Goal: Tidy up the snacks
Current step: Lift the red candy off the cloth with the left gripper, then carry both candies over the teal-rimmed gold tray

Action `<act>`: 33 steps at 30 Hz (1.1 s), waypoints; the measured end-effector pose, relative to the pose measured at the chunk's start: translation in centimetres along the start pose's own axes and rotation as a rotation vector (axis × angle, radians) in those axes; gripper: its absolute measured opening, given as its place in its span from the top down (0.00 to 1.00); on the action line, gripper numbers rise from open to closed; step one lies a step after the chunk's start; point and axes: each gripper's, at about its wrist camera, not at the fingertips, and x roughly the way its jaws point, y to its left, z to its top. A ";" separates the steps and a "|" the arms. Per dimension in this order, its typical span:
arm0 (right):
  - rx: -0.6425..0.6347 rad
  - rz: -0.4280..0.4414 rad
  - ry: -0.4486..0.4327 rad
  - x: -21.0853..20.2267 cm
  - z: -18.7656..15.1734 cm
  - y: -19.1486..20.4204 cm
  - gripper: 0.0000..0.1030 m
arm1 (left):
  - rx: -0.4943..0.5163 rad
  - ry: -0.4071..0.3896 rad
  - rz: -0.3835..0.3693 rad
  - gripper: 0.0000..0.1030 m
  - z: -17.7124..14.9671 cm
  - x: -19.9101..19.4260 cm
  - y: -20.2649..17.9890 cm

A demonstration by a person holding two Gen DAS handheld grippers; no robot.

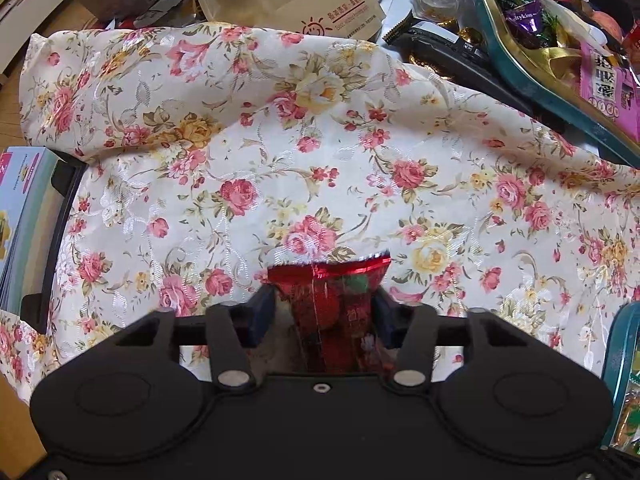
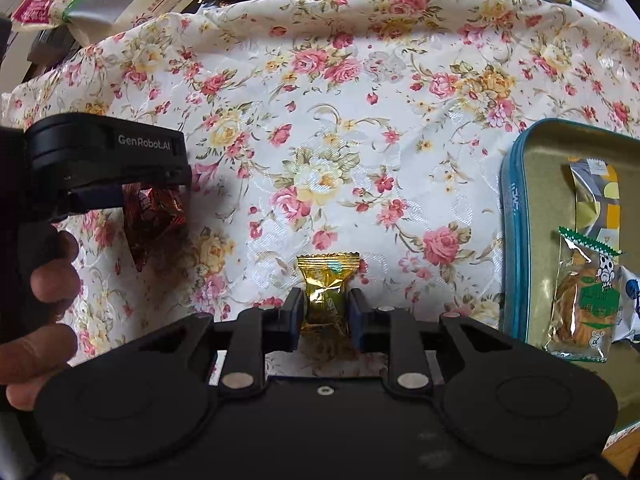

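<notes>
Lying off to the right of the right hand-held gripper [image 2: 325, 307] — tin [image 2: 516, 240]; clamped on gold candy [image 2: 325, 292], long axis along fingers. Left hand-held gripper [image 1: 325, 308] clamped on red packet [image 1: 332, 300].

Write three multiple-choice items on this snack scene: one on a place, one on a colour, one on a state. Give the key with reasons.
1. Where is the teal tin in the right wrist view?
A. right of the gold candy
B. left of it
C. under it

2. What colour is the packet between the left gripper's fingers?
A. blue
B. red
C. white

3. What is the right gripper doing?
A. standing wide open and empty
B. gripping the tin's rim
C. flanking the gold candy

Key: 1 A, the tin lies at the right edge; 2 B, the red foil packet shows; 3 C, the candy sits between its fingers.
</notes>
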 end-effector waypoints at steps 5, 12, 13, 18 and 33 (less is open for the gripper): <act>-0.063 -0.024 -0.014 0.0 -0.4 0.6 0.78 | -0.034 0.041 0.023 0.54 -0.2 -0.9 1.1; -0.046 0.056 -0.037 -2.5 -0.6 0.4 0.79 | -0.092 0.016 0.039 0.56 0.0 -4.4 2.2; -0.048 0.069 -0.048 -3.1 -0.6 0.4 0.79 | -0.100 0.008 0.037 0.56 0.1 -5.1 2.2; -0.043 0.118 -0.095 -5.7 -0.5 0.5 0.79 | -0.097 -0.076 0.032 0.56 0.6 -9.5 0.9; 0.066 0.160 -0.177 -10.4 -0.6 -4.2 0.79 | 0.132 -0.174 -0.043 0.56 -0.1 -16.3 -6.2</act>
